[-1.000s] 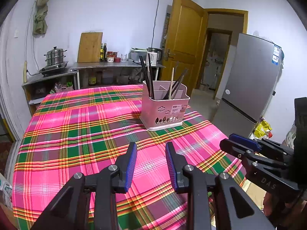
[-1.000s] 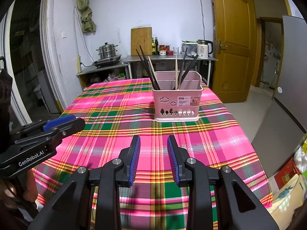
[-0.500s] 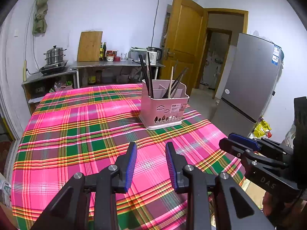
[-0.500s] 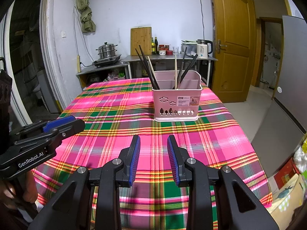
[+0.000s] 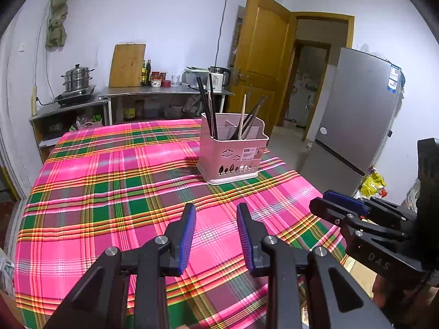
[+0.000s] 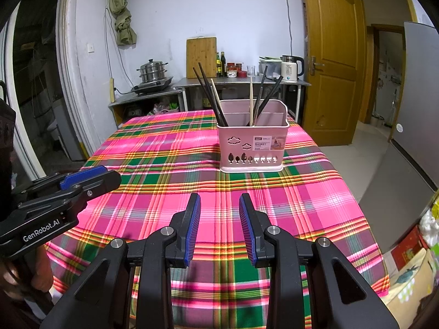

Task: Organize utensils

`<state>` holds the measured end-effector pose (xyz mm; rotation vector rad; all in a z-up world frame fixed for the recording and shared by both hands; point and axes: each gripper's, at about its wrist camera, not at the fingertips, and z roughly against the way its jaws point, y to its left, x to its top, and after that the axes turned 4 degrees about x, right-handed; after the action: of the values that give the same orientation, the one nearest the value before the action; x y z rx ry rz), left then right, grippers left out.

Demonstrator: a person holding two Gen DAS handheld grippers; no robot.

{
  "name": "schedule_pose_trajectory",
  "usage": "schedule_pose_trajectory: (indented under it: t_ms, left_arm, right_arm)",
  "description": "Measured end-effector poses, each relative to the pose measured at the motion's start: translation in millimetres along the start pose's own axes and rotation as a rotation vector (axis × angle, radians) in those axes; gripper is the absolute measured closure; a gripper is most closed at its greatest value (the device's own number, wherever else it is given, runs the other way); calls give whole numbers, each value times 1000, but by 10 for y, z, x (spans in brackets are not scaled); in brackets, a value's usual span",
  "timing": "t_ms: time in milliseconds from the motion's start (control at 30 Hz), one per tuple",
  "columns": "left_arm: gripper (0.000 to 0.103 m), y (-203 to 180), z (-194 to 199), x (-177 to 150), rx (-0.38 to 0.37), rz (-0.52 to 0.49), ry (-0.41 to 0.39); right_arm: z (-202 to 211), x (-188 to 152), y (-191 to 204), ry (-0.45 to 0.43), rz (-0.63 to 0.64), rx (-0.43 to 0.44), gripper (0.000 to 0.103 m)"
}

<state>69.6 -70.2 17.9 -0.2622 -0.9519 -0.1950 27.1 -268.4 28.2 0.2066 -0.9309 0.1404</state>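
Observation:
A pink utensil basket [image 5: 233,153] stands on the plaid tablecloth [image 5: 123,181], far right of the table; it also shows in the right wrist view [image 6: 252,148]. Black chopsticks [image 6: 210,93] and pale wooden chopsticks [image 6: 251,101] stand upright in its compartments. My left gripper [image 5: 215,235] is open and empty above the near part of the table. My right gripper [image 6: 219,224] is open and empty, also well short of the basket. Each gripper shows in the other's view, the right one [image 5: 343,208] and the left one [image 6: 82,181].
A steel counter [image 6: 241,82] at the back wall holds a kettle [image 6: 290,68], jars, a cutting board [image 6: 201,57] and a steamer pot [image 6: 152,72]. A grey fridge [image 5: 356,115] and a wooden door [image 5: 260,60] stand to the right of the table.
Both grippers have drawn back slightly from the basket; the basket looks a little farther in the left wrist view. Jaws stay open and empty.

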Motion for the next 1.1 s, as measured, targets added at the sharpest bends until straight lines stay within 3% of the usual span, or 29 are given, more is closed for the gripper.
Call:
schedule_pose_trajectory:
  t_ms: [1100]
  left_arm:
    - [72,-20,-69,-67,-11,-3,18]
  right_arm:
    - [-48,-42,-18,13,-1,-9,73]
